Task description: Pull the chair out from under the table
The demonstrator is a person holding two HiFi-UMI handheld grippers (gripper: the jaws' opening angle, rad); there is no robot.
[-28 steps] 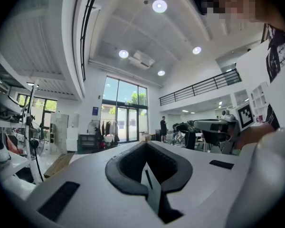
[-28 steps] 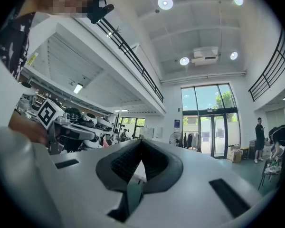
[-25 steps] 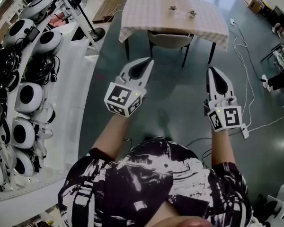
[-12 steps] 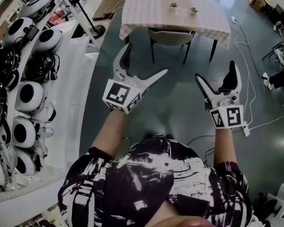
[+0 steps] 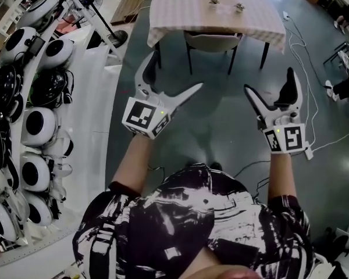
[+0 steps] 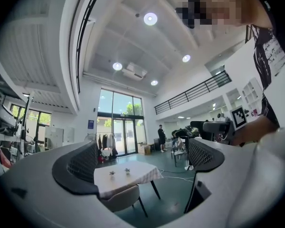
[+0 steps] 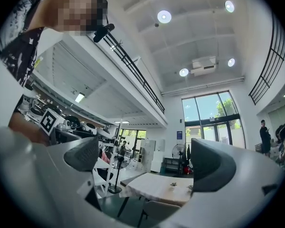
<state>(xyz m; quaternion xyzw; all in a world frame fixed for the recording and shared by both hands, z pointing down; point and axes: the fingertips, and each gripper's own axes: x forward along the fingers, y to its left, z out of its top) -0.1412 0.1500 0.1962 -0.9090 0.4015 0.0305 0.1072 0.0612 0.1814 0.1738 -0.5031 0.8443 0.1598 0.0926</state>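
We noted the left tool (image 6: pixel 141 155) with its jaws spread wide and only open air between the dark meshed pads (image 6: pixel 80 167). Framed in that gap, well off, stood the worktop (image 6: pixel 133 175) under a pale checked cloth (image 6: pixel 149 175). Two small items (image 6: pixel 112 173) sat on top, too small to identify. The chair (image 6: pixel 119 198) was tucked in at the near side, its pale back toward us and its seat under the cloth. The floor (image 6: pixel 173 201) was green. Beyond were tall glass doors (image 6: pixel 119 136), a person (image 6: pixel 160 137) standing near them, and round ceiling lights (image 6: pixel 150 18) overhead.
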